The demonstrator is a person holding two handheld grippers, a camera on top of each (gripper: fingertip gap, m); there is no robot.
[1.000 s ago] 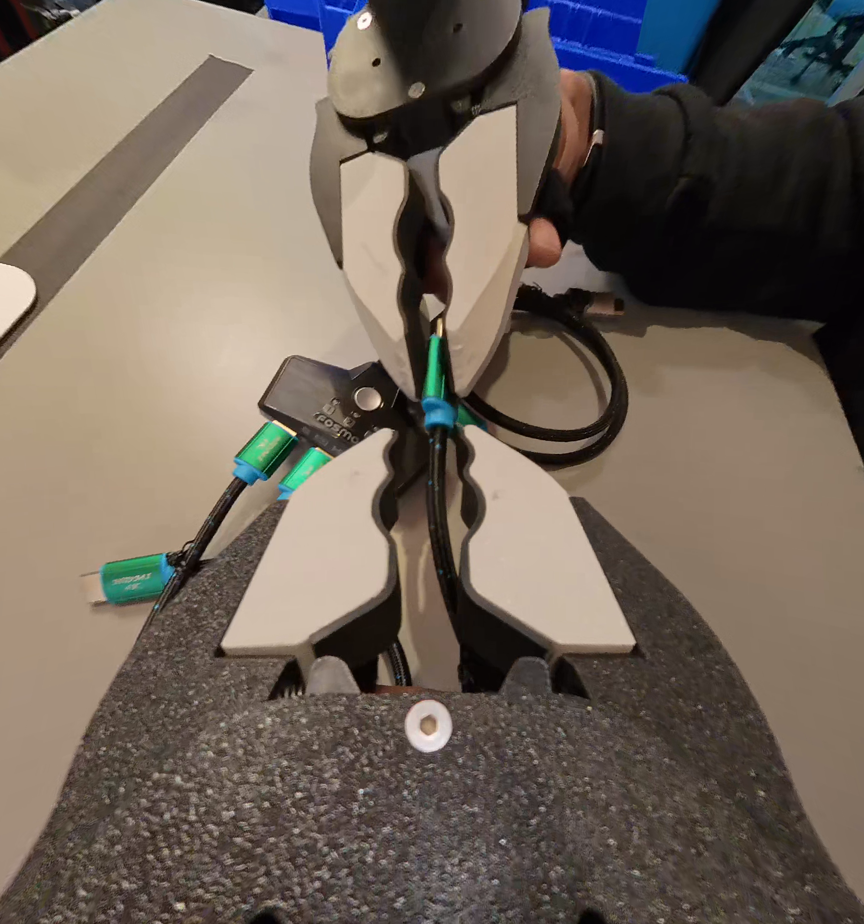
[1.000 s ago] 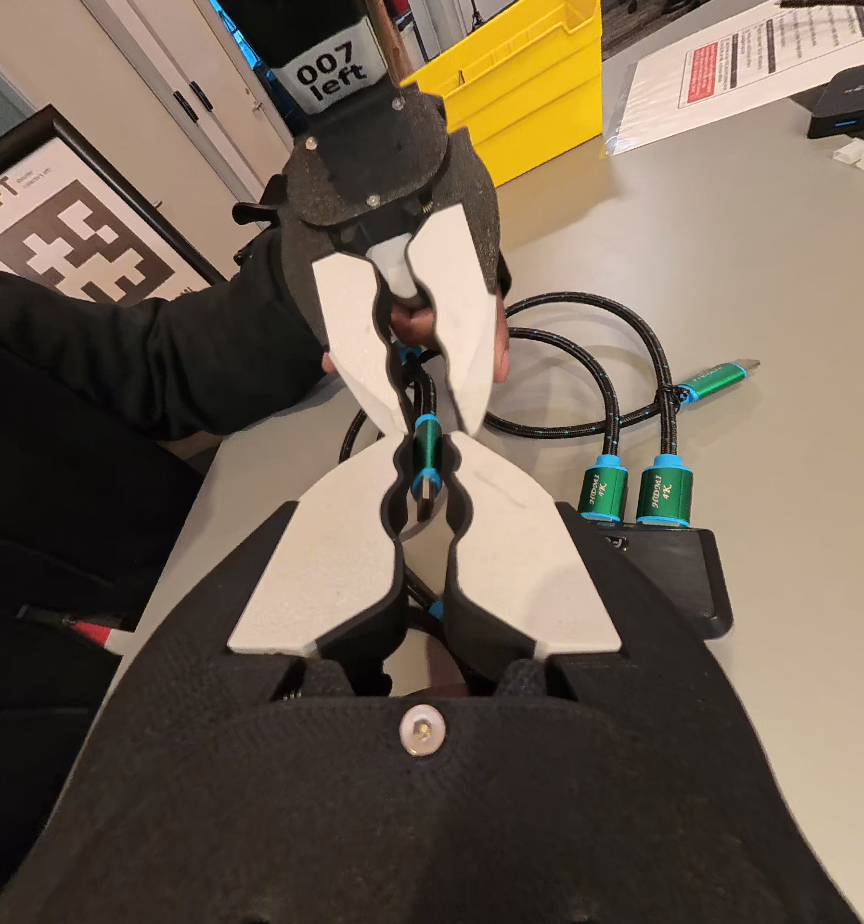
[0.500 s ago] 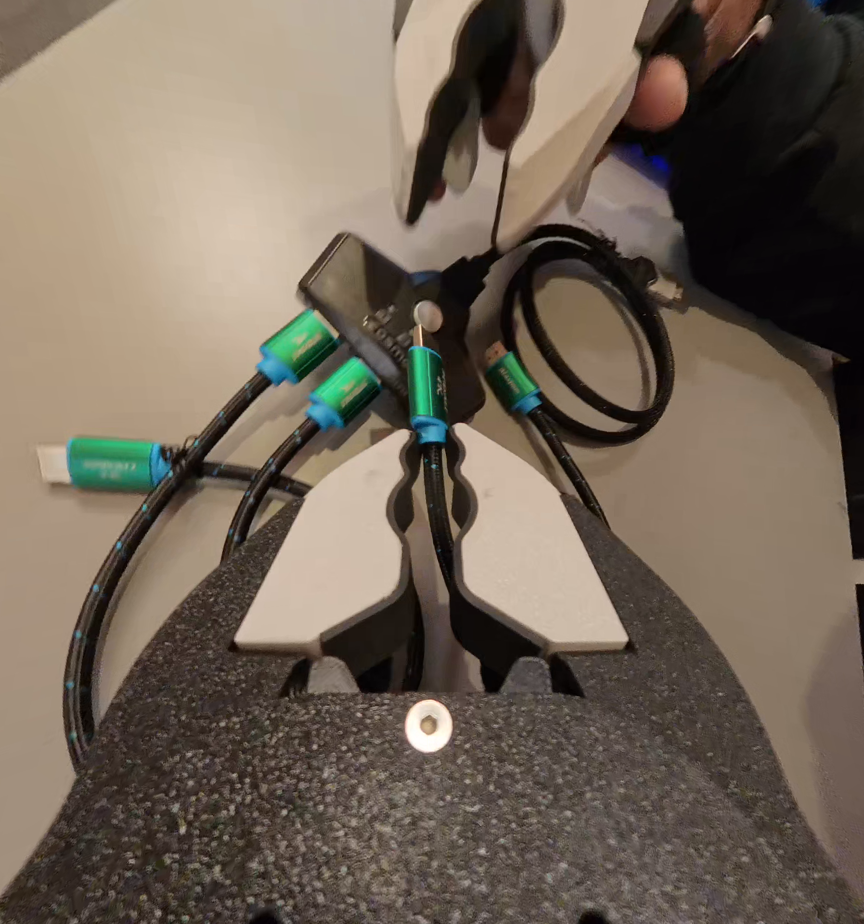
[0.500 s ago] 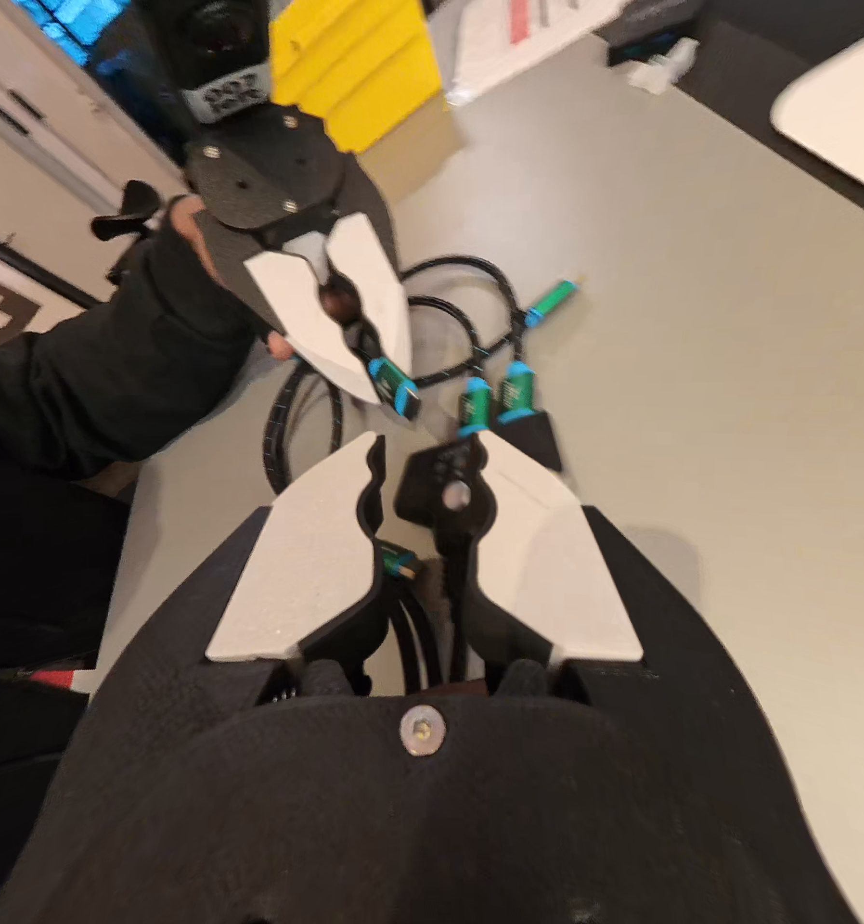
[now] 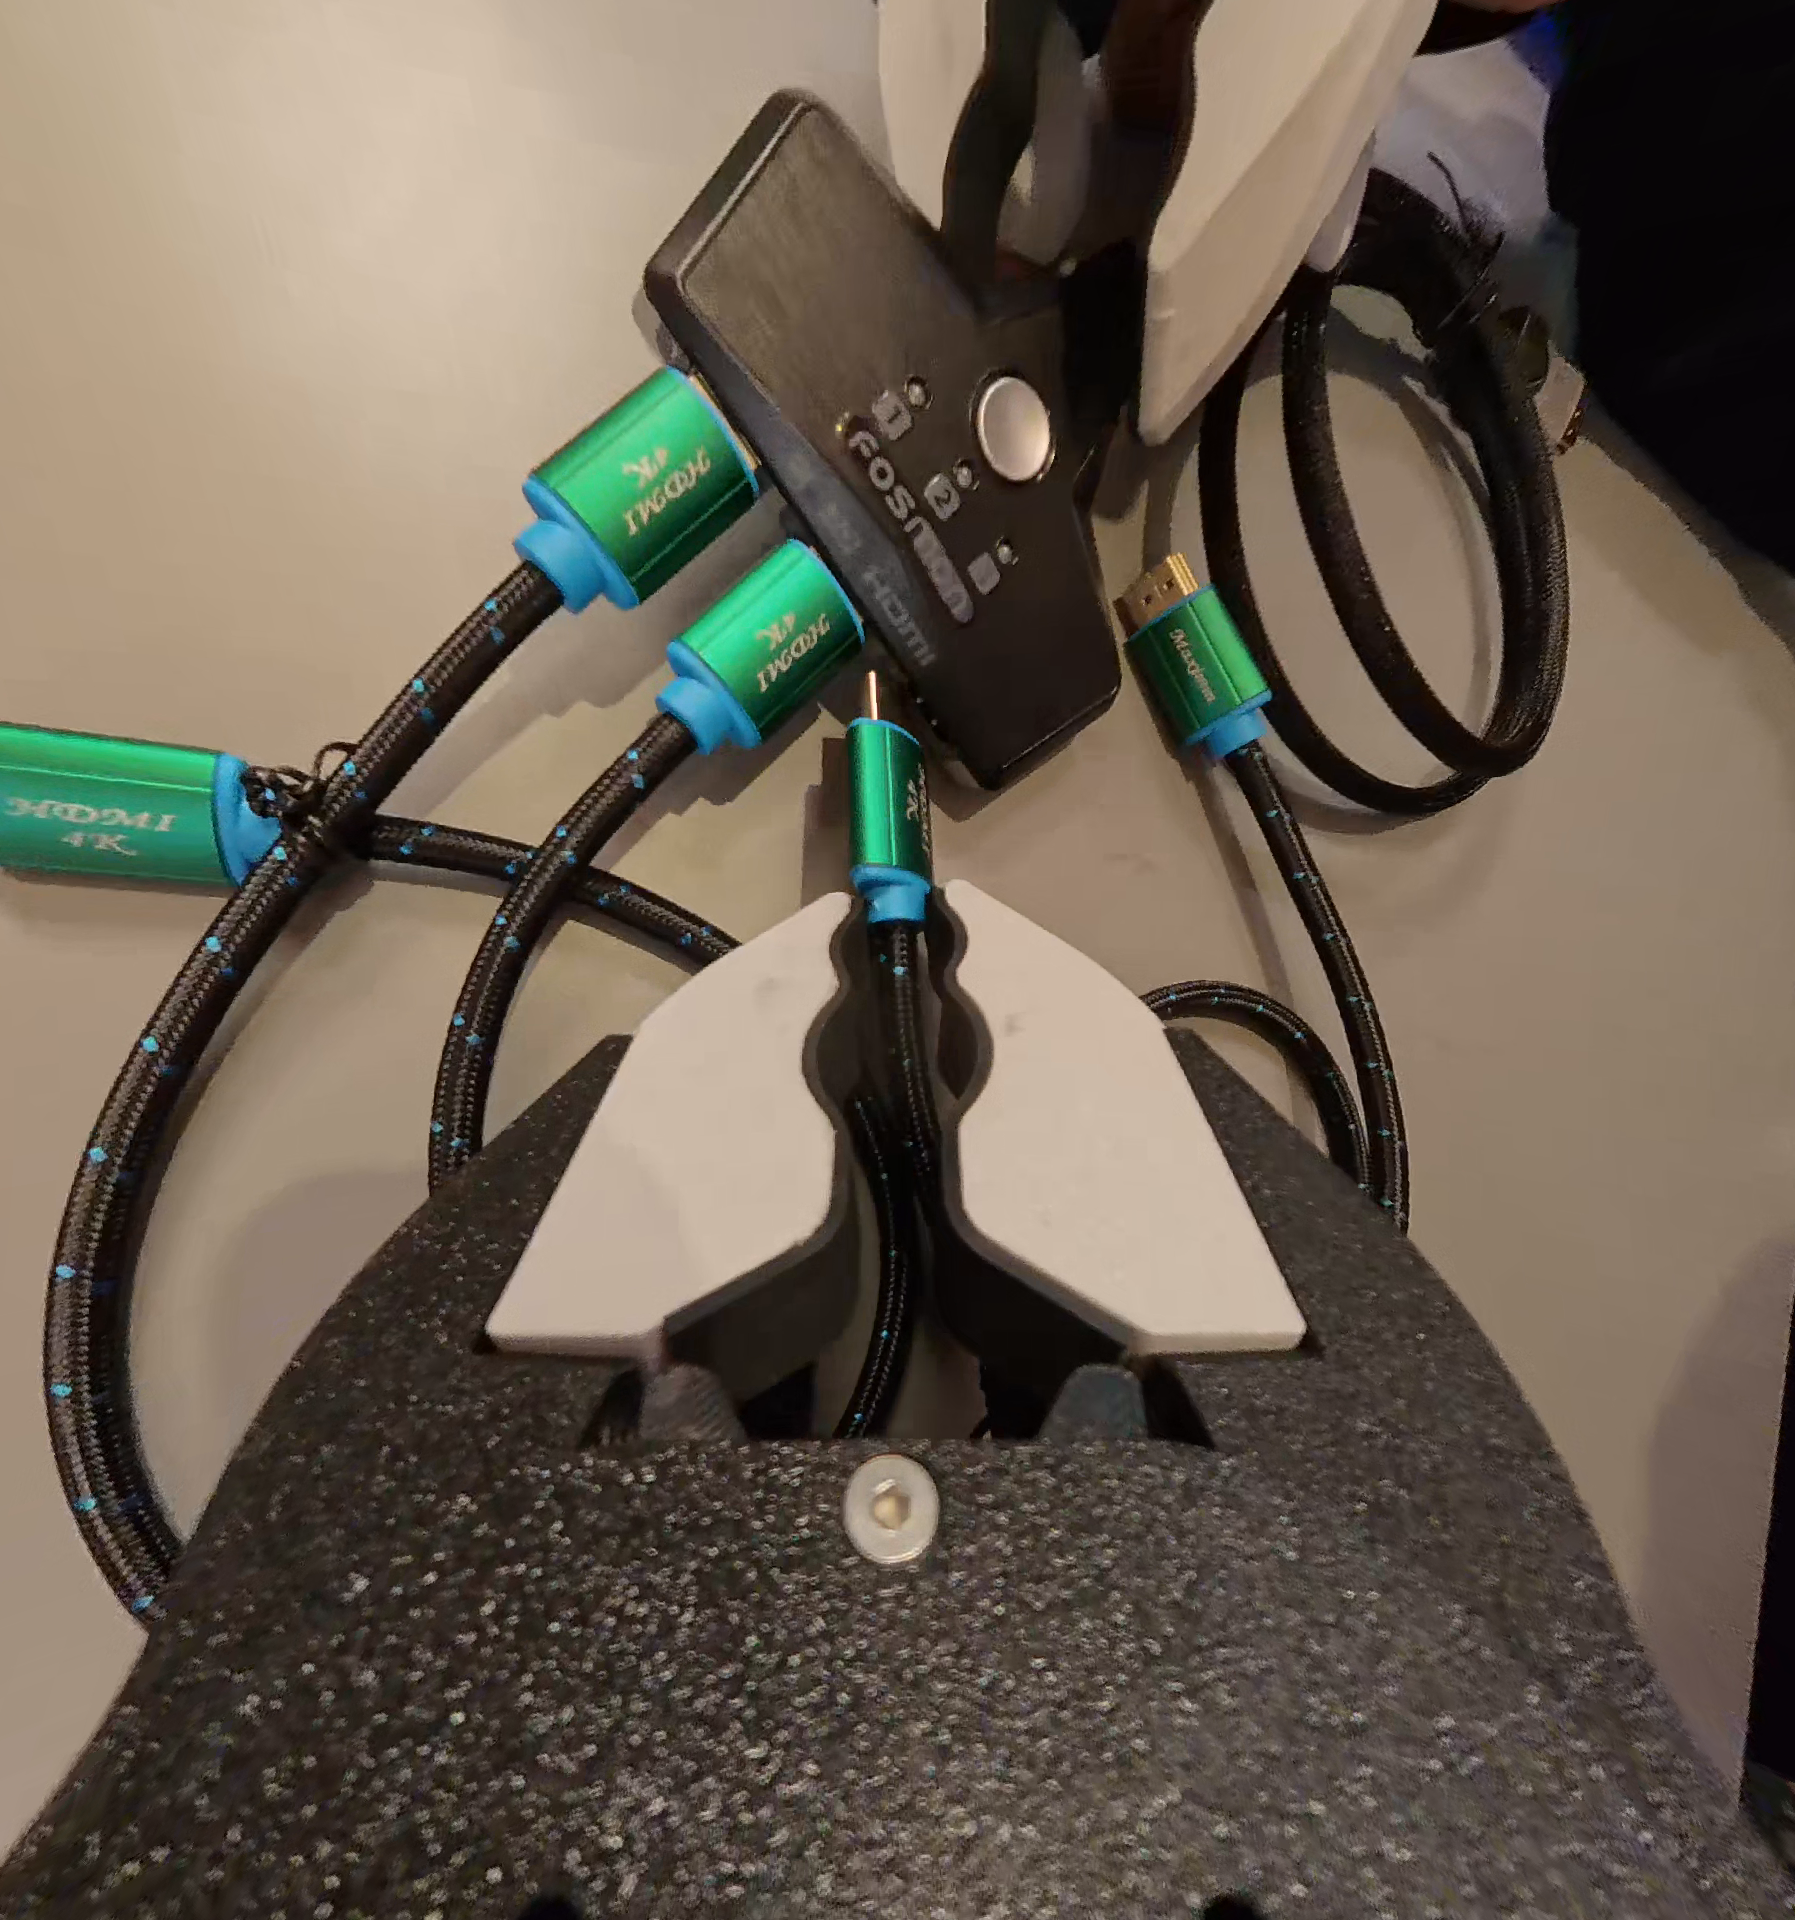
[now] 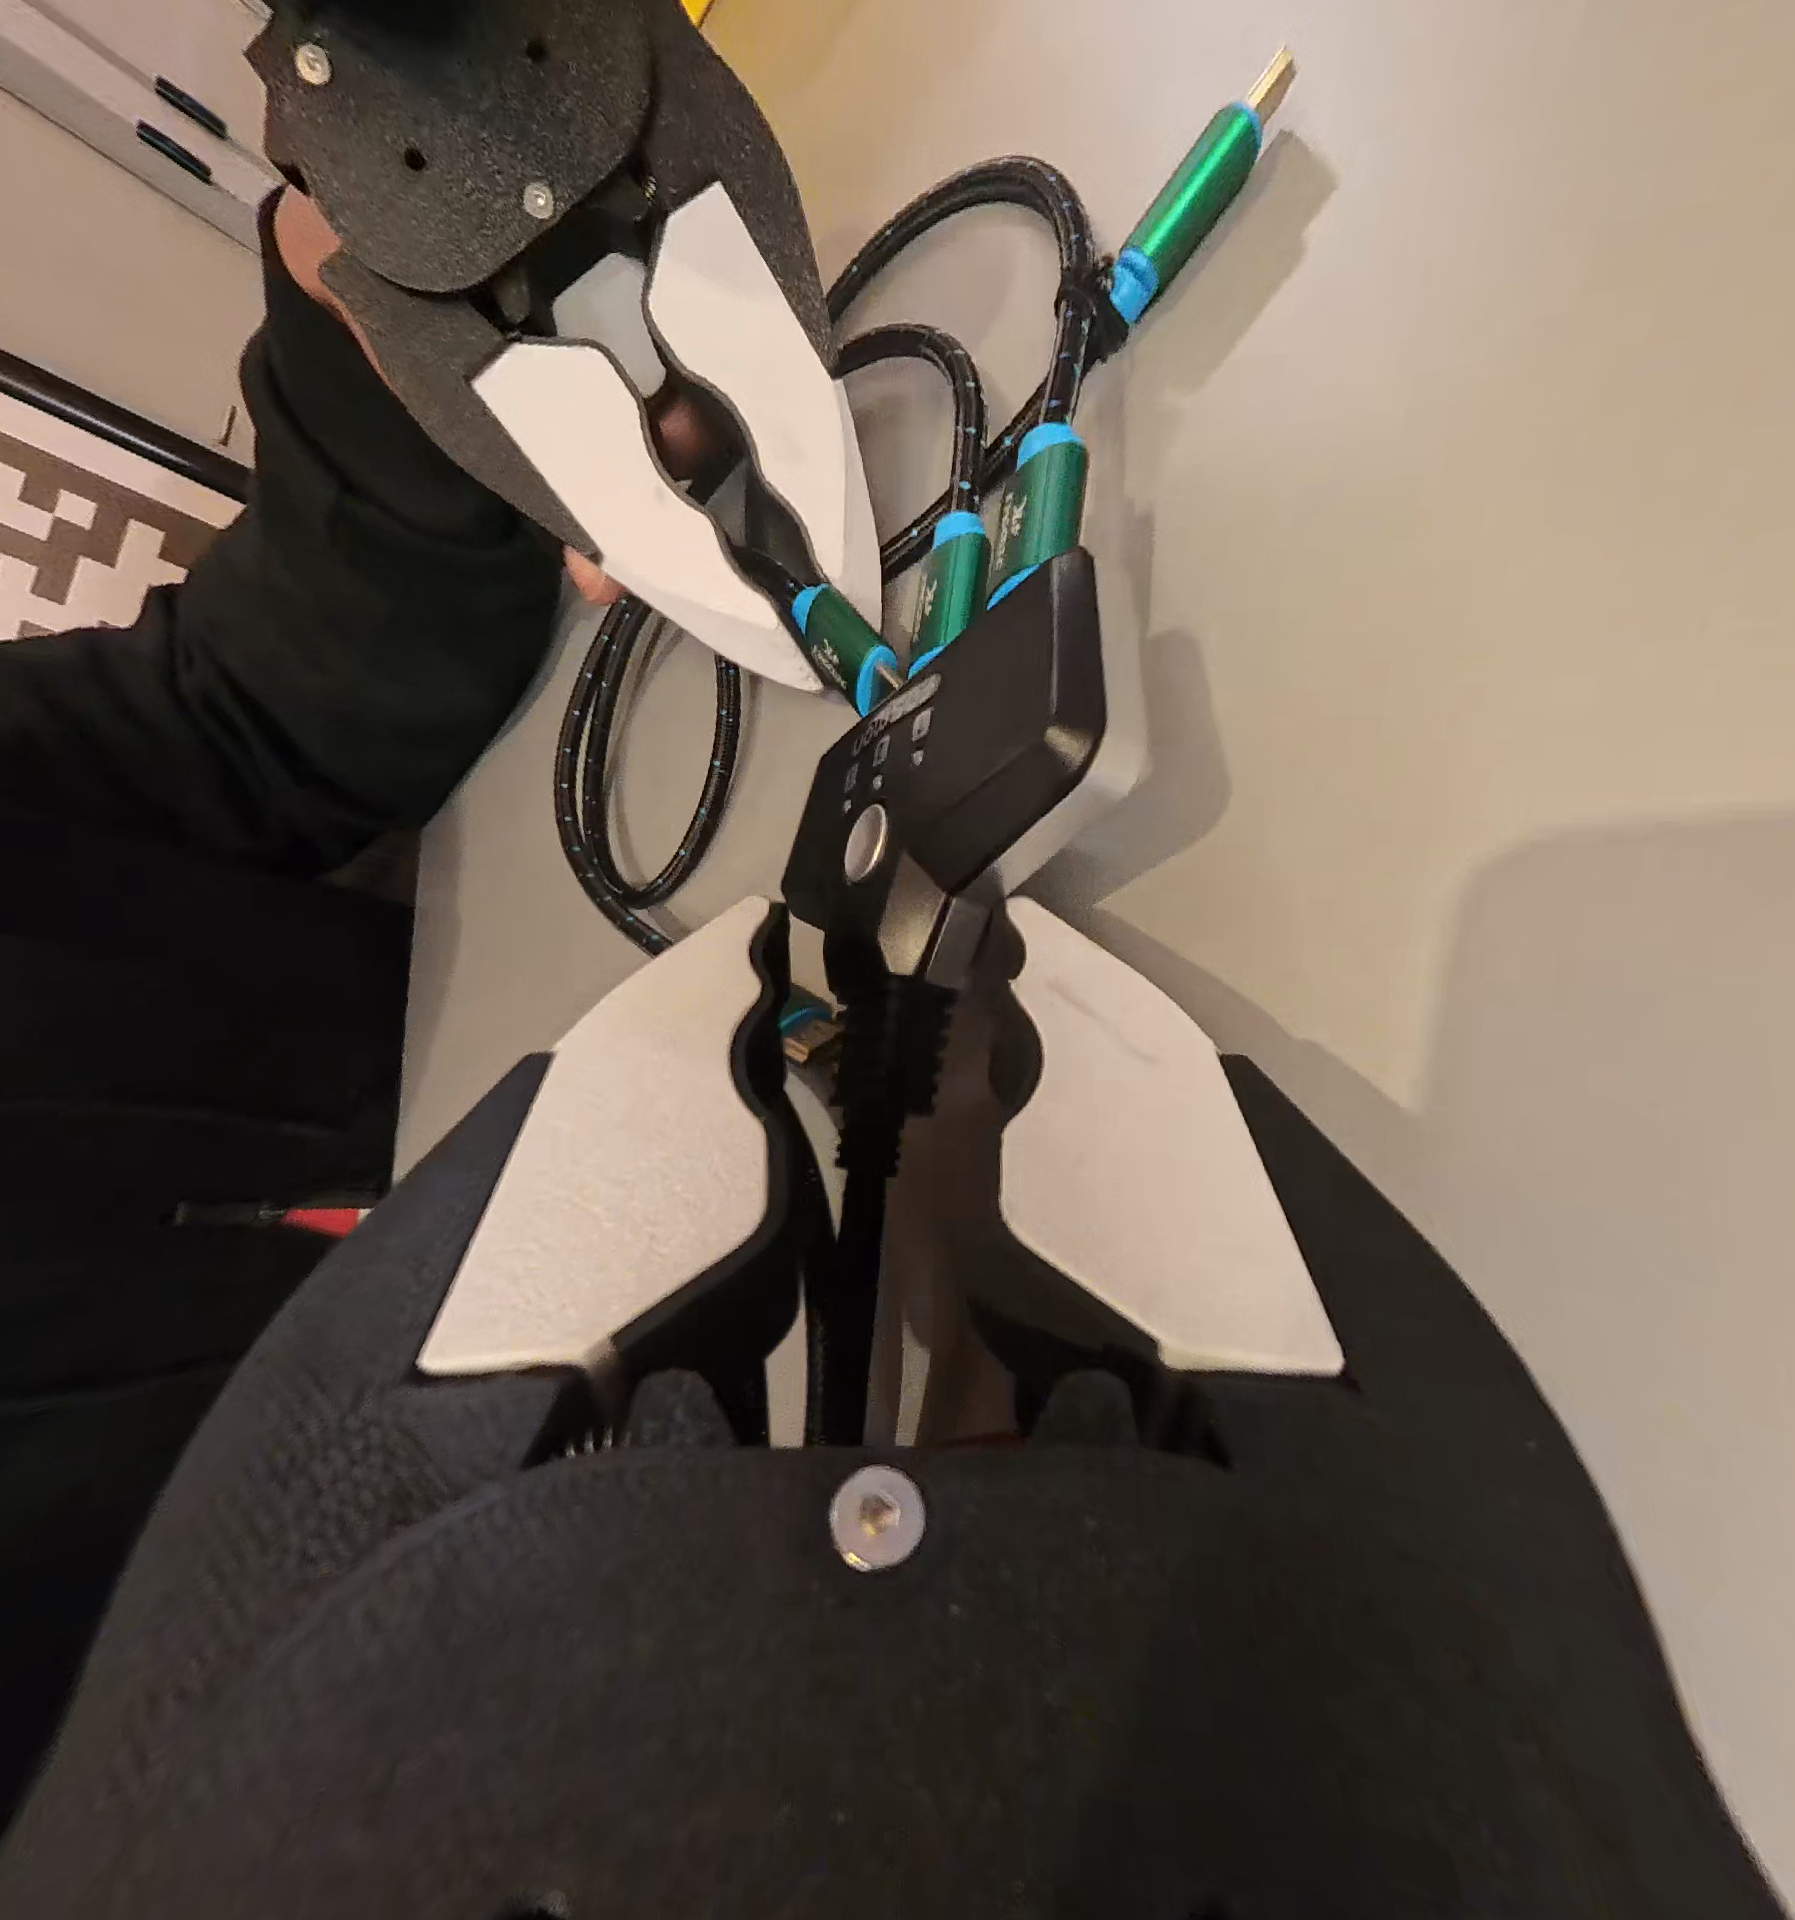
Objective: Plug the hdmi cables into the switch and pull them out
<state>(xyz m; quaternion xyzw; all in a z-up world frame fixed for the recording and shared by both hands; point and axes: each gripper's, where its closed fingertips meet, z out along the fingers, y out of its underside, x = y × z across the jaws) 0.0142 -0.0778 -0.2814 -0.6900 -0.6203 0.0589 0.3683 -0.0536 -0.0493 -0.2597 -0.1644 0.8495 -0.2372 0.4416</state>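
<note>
Two HDMI plugs, green-sleeved with blue collars, sit seated side by side in one edge of the switch: outer plug [image 5: 641, 486], inner plug [image 5: 765, 642]. One black switch [image 5: 872, 343], lying on the grey table [image 5: 249, 208], with a round silver button on top. One third plug [image 5: 885, 798], held out just ahead of the left gripper [image 5: 898, 904]; fingers closed on the braided cable [image 5: 898, 997] right behind the blue collar; the metal tip is just short of the switch's edge, beside the inner plug, not inserted. Two loose plugs lie on the table: one [image 5: 93, 802] far to the left, one [image 5: 1194, 665] just beside the switch's near corner. One right gripper [image 6: 888, 920], partly closed around the narrow tail end of the switch and its ribbed black lead [image 6: 888, 1049]. One coil of black cable [image 5: 1392, 582] lies beyond, next to a black sleeve [image 6: 197, 675].
</note>
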